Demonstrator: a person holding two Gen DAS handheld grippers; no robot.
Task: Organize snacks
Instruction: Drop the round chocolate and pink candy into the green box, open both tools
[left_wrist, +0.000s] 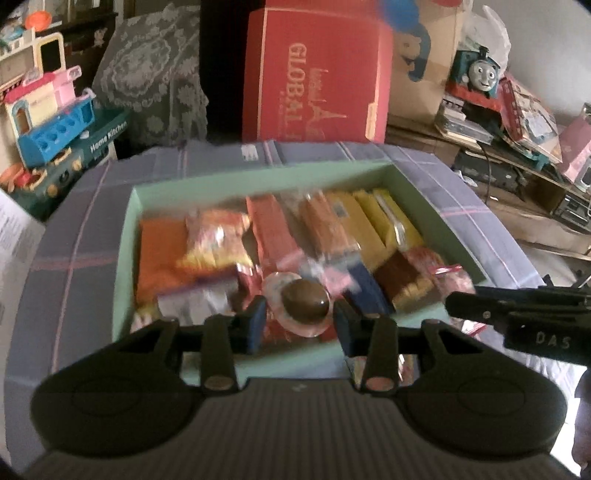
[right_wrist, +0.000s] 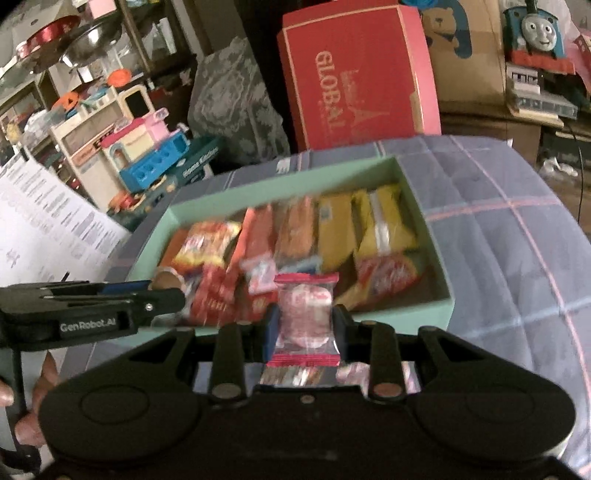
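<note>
Right wrist view: your right gripper (right_wrist: 305, 325) clamps a red-edged packet (right_wrist: 306, 319), long axis toward 12 o'clock, box (right_wrist: 406, 314) just ahead; your left gripper (left_wrist: 300, 317) grasps a brown snack (left_wrist: 306, 302).

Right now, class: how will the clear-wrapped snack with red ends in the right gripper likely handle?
The wrapped snack looks light and probably crinkly. Its glossy film may slip between the right gripper's pads. The pale round piece inside could crack if squeezed hard.
</note>
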